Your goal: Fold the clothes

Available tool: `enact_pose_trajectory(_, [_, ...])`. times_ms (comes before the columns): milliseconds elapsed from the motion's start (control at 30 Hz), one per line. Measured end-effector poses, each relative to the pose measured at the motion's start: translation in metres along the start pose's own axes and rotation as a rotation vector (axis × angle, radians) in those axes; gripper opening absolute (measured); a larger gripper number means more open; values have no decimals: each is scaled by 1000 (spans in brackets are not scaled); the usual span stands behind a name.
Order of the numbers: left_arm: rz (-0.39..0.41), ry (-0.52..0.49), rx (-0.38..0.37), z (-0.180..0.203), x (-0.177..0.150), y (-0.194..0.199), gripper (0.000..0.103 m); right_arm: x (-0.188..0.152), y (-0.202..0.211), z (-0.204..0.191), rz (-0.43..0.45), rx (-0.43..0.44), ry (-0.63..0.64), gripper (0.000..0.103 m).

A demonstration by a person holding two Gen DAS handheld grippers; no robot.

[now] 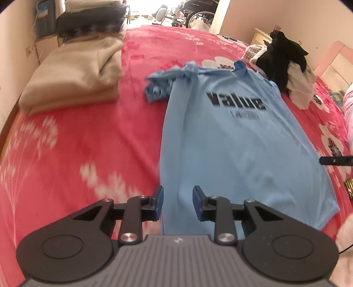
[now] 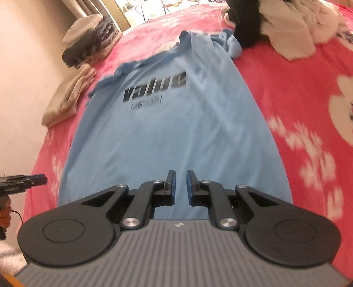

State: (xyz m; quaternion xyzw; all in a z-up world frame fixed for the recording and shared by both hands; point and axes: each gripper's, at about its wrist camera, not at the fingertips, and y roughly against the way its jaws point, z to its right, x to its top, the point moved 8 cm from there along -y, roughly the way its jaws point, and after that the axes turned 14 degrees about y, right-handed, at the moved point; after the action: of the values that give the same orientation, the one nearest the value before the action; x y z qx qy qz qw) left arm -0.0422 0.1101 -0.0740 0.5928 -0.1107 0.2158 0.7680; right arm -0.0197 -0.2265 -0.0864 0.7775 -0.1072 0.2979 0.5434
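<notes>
Left wrist: left tool (image 1: 177,202) parted with nothing held, above hem corner of blue T-shirt (image 1: 231,141) lying print-up on red floral bed (image 1: 88,132); beige folded pile (image 1: 72,75) at far left edge | Right wrist: right tool (image 2: 181,187) narrowly parted and empty, over the hem of the T-shirt (image 2: 172,123); black-and-white clothes heap (image 2: 275,24) beyond collar.

1. A red bedspread (image 1: 88,136) with white flower prints covers the bed and fills most of both frames.
2. A wheelchair (image 1: 198,11) stands in the bright doorway at top centre of the left wrist frame.
3. A pale nightstand (image 1: 261,36) sits at upper right, against the cream wall (image 1: 308,19).
</notes>
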Motion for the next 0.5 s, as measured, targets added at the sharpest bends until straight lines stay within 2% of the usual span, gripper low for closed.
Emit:
enact_pose_trajectory(133, [46, 5, 17, 3, 39, -4, 33, 2, -27, 8, 8, -10, 7, 11])
enact_pose_trajectory(267, [77, 35, 17, 2, 52, -30, 34, -39, -55, 9, -89, 50, -58, 11])
enact_pose_trajectory(400, [113, 84, 8, -3, 64, -53, 34, -55, -35, 3, -134, 130, -97, 13])
enact_pose_trajectory(500, [165, 141, -25, -13, 77, -65, 38, -34, -24, 1, -134, 136, -93, 15])
